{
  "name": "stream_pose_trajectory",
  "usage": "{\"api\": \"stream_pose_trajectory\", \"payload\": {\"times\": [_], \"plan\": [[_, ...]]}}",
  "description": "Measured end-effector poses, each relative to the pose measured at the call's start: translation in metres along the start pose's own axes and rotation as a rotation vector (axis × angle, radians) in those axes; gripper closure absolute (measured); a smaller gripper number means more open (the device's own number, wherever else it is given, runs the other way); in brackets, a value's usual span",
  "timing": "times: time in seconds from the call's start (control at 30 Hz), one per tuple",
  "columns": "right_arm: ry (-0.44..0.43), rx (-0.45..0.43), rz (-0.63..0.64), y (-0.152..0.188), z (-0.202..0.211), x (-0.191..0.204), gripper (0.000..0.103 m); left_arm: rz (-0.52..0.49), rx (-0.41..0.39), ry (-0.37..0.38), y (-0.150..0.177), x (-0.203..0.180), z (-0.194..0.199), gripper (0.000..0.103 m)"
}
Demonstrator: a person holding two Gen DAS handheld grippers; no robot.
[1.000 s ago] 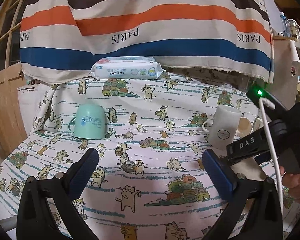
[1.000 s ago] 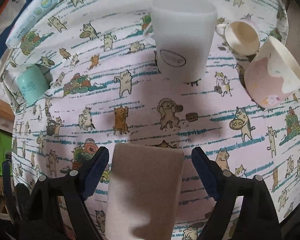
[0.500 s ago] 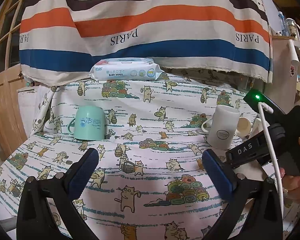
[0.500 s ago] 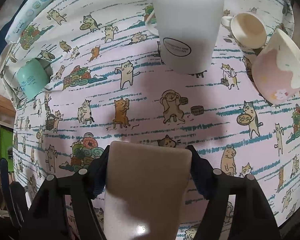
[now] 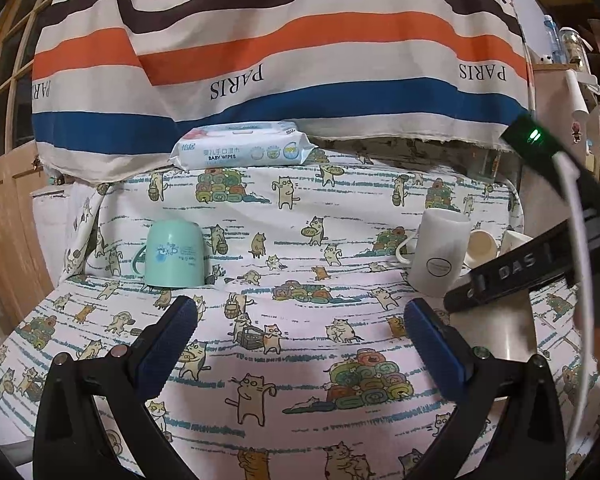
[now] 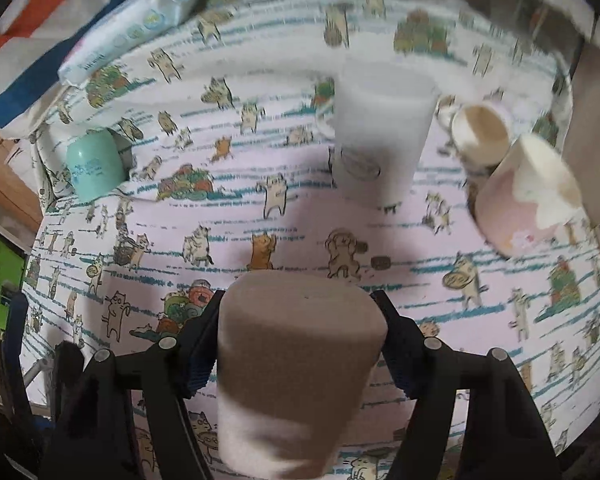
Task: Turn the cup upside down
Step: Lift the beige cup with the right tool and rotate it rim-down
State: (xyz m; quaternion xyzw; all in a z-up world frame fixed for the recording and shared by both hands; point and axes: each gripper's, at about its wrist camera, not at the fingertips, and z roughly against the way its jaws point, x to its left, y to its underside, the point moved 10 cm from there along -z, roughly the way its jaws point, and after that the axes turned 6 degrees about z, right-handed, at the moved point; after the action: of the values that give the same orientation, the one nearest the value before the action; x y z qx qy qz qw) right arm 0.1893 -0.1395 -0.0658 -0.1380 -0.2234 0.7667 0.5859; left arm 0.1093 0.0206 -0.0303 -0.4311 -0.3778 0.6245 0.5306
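Observation:
A pale pink-beige cup (image 6: 296, 364) stands bottom-up between the fingers of my right gripper (image 6: 300, 344), which is shut on its sides just above the cat-print cloth. The same cup shows in the left wrist view (image 5: 512, 328) under the right gripper's black body (image 5: 512, 272). My left gripper (image 5: 296, 348) is open and empty, low over the cloth's near middle.
A mint mug (image 5: 174, 254) stands upside down at the left. A white mug (image 5: 438, 258) stands at the right, with a small cream cup (image 6: 482, 132) and a pink cup (image 6: 520, 200) lying beside it. A wipes pack (image 5: 240, 146) lies at the back by the striped cloth (image 5: 284, 40).
The right gripper's fingers closed onto the pale cup and the view tilted and rose with it. The left gripper stayed open and nearly still.

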Motion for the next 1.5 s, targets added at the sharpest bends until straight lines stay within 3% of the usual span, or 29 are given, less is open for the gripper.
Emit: {"api": "stream_pose_trajectory", "payload": {"times": [0.3,1.23,1.27,1.37,1.5], "plan": [[0.032,-0.089,0.101,0.001,0.023,0.016,0.034,0.004,0.001,-0.001,0.000,0.002,-0.001,0.000],[0.052,-0.155,0.165,-0.001,0.049,0.027,0.034,0.003,0.003,0.000,0.000,0.001,-0.001,0.000],[0.055,-0.161,0.171,-0.002,0.050,0.027,0.034,0.002,0.003,0.000,0.000,0.001,-0.001,0.000],[0.058,-0.196,0.169,-0.004,0.057,0.025,0.020,0.003,0.001,0.000,0.000,0.000,0.000,0.000],[0.047,-0.261,0.168,-0.008,0.073,0.022,0.018,0.002,0.000,0.000,0.000,-0.001,0.000,0.000]]}}
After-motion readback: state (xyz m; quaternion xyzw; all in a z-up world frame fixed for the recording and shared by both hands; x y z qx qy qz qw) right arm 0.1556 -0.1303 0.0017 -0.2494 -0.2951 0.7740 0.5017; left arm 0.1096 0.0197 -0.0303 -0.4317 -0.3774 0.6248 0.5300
